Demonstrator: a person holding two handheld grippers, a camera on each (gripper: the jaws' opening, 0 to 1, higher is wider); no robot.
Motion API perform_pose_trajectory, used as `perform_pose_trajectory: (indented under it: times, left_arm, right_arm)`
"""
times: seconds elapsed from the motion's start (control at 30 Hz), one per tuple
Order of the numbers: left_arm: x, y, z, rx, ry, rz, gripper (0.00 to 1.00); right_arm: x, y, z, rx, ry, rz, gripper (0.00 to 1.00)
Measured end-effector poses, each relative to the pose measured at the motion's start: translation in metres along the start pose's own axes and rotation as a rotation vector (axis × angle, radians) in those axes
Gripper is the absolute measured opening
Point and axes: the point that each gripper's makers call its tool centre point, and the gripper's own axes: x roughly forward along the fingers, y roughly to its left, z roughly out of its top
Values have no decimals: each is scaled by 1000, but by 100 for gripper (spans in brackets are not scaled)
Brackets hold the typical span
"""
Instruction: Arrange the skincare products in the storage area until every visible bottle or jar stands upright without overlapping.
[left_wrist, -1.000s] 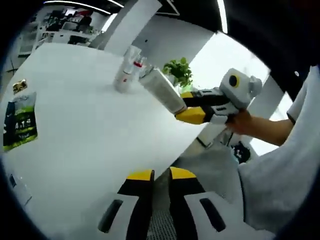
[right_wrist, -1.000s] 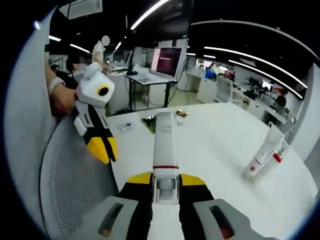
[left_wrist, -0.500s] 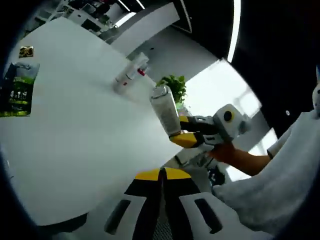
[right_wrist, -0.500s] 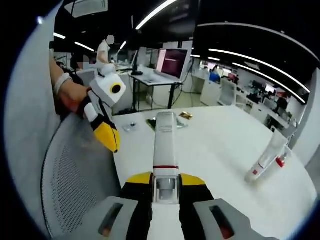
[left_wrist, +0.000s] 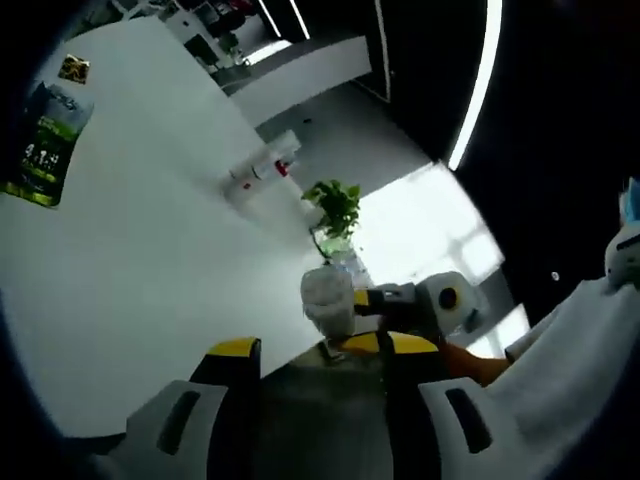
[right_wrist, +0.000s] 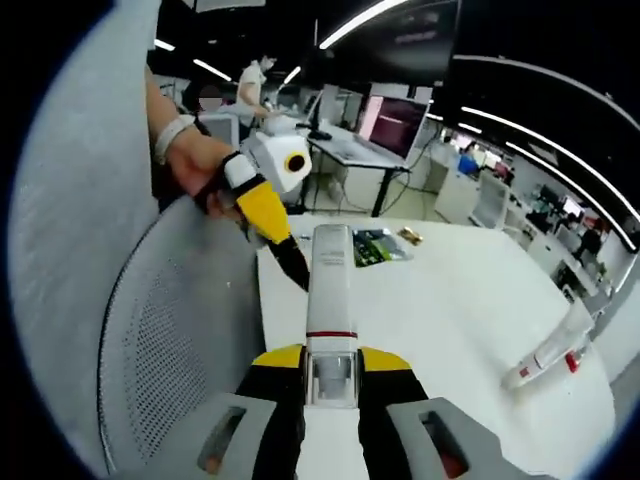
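A tall white bottle (right_wrist: 330, 290) with a thin red band lies along my right gripper (right_wrist: 331, 352), which is shut on its lower end. In the left gripper view the same bottle (left_wrist: 328, 298) points its end at the camera, with the right gripper (left_wrist: 400, 300) behind it. My left gripper (left_wrist: 318, 346) stands open with nothing between its fingers, just below the bottle. In the right gripper view the left gripper (right_wrist: 285, 250) is held by a hand close to the bottle's far end. Two white tubes (right_wrist: 555, 350) (left_wrist: 262, 172) with red caps lean together on the white table (right_wrist: 450, 320).
A green packet (left_wrist: 45, 140) (right_wrist: 375, 247) lies flat on the table. A potted plant (left_wrist: 333, 205) stands beyond the table's edge. A grey mesh chair back (right_wrist: 170, 340) is at the left in the right gripper view. Desks, monitors and a person are in the background.
My left gripper's jaws have spread from nearly shut to wide open. The left gripper has come nearer to the bottle's far end. The right gripper still holds the bottle.
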Motion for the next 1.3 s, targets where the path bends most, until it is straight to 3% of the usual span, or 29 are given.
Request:
perform_pose_trajectory:
  times: [0.2, 0.3, 0.5, 0.67, 0.77, 0.87, 0.9, 1.0, 1.13, 1.3]
  left_arm:
    - [-1, -3, 1, -38, -10, -30, 35]
    - [0, -7, -9, -43, 49, -52, 20]
    - [-2, -2, -14, -48, 86, -29, 19]
    - [-6, -1, -8, -30, 54, -17, 18]
    - [-10, 2, 1, -26, 14, -5, 18]
    - [-11, 6, 6, -35, -20, 15, 18]
    - [-12, 7, 8, -41, -26, 18, 18]
    - [-15, 13, 13, -38, -57, 45, 18]
    - [-21, 19, 24, -58, -117, 63, 18]
    - [-30, 20, 39, -82, -202, 61, 18]
  right_arm:
    - [6, 20, 6, -72, 2, 93, 13]
    - [9, 23, 8, -91, 7, 113, 13]
    - [9, 21, 3, -122, 31, 124, 14]
    - [16, 19, 5, -109, 36, 110, 15]
    - [21, 14, 8, 23, 26, 80, 16]
    - [23, 6, 8, 91, 16, 46, 18]
    - [24, 4, 10, 183, 1, 42, 19]
    - [24, -1, 9, 324, -23, 30, 21]
    - [23, -9, 8, 653, -128, 26, 30]
    - [26, 0, -7, 1098, -134, 93, 46]
